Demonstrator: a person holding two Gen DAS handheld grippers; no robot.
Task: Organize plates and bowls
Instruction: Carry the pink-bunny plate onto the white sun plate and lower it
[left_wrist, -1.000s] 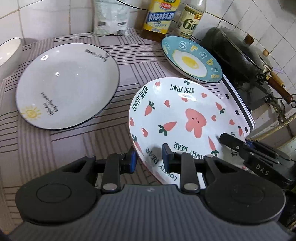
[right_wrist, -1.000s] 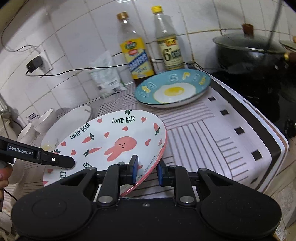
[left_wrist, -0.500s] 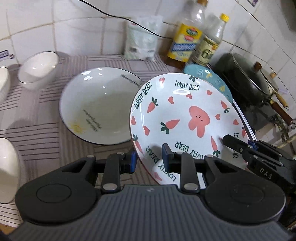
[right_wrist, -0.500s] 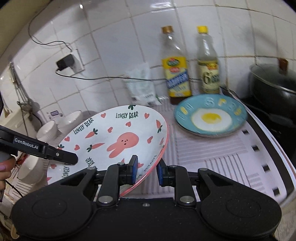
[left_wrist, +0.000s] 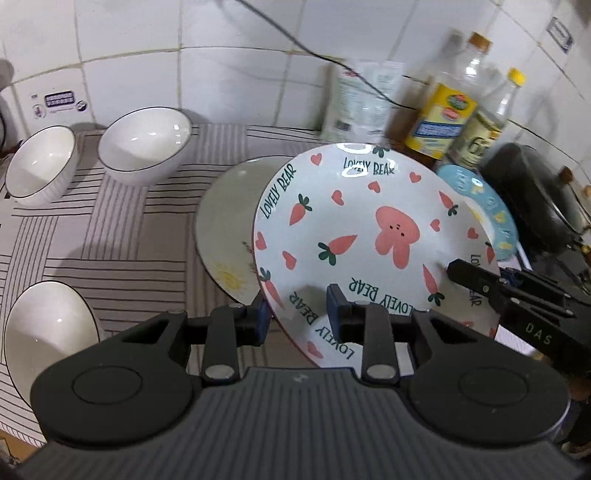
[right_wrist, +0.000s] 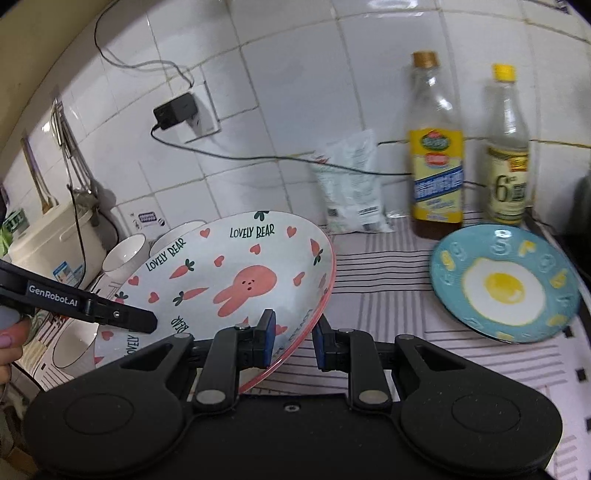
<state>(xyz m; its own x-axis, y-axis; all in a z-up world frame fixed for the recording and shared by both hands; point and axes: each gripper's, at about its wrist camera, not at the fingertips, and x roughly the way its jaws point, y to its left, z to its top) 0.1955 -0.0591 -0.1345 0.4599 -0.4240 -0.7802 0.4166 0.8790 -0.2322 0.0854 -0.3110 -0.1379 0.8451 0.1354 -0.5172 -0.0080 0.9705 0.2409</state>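
White-tiled kitchen, striped cloth surface, round white bunny-and-carrot plate tilted above it, left gripper & right gripper jaws clamped on opposite rims, left's just widening slightly, white bowls nearby.

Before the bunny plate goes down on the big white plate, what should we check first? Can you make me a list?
1. Left hand-held gripper has the bunny plate rim between its jaws, which just opened a little: cannot tell if firm.
2. Right hand-held gripper grips the opposite rim: ok.
3. Bunny plate is level: not ok, tilted.
4. White sun plate has nothing on it: ok for the part showing.
5. Bowls sit away from the landing spot: ok.
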